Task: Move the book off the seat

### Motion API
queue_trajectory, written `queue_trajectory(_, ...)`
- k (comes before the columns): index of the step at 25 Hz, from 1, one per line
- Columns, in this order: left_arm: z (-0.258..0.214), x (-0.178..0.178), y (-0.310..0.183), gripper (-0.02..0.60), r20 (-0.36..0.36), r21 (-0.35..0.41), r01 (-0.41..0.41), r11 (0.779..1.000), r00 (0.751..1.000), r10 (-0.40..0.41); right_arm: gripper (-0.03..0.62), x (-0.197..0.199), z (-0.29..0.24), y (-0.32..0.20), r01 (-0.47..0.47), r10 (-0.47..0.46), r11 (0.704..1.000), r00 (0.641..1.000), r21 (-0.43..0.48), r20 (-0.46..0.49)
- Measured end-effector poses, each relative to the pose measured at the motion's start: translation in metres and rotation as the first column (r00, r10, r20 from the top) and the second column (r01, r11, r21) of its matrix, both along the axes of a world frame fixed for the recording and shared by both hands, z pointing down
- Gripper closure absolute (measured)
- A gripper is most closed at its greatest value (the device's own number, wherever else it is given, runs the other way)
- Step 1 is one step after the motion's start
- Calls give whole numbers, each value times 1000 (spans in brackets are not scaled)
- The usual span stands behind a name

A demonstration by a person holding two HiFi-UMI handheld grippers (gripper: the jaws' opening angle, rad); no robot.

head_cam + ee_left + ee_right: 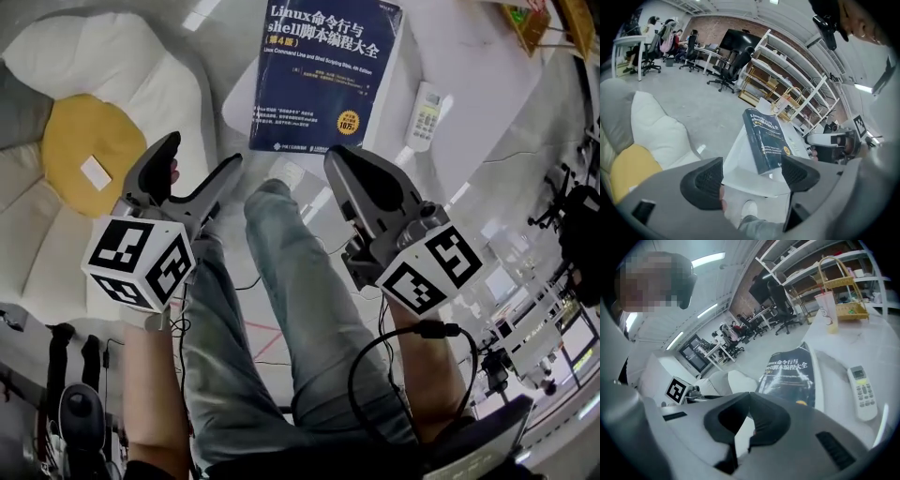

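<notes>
The book (323,75) is lying flat on the white tabletop (469,56) by its near corner, with a remote (427,114) just beside it and the cushioned seat (56,216) well apart. My left gripper (202,155) is hovering wide and empty, my right gripper (339,157) pinched together on nothing. I'm judging the move finished; what's next is only keeping both tools clear.
</notes>
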State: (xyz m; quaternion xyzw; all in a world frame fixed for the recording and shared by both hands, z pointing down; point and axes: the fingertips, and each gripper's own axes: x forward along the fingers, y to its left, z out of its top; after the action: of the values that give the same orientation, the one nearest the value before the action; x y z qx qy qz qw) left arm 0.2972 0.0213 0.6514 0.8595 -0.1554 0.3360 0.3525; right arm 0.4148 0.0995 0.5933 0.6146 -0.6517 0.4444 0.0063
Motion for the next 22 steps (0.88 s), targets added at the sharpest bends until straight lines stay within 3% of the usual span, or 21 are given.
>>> queue_trajectory(5, -19, -56, -10, 222, -21, 15, 69, 998, 997, -68, 582, -50, -12, -17, 56, -56, 998, 998, 10, -10)
queue_trajectory(7, -29, -84, -22, 316, -35, 37, 126, 991, 992, -124, 582, -70, -19, -29, 77, -77, 997, 997, 25, -24)
queue_trajectory(10, -47, -133, -32, 407, -60, 45, 204, 978, 978, -201, 582, -109, -30, -40, 105, -103, 994, 994, 38, -40)
queue_trajectory(15, -75, -207, -39, 571, -99, 76, 260, 963, 963, -252, 582, -181, -45, -60, 160, -158, 985, 987, 64, -38)
queue_trajectory(22, -132, -293, -46, 577, -169, 153, 277, 949, 953, -251, 582, -280, -75, -91, 282, -281, 952, 959, 115, -31)
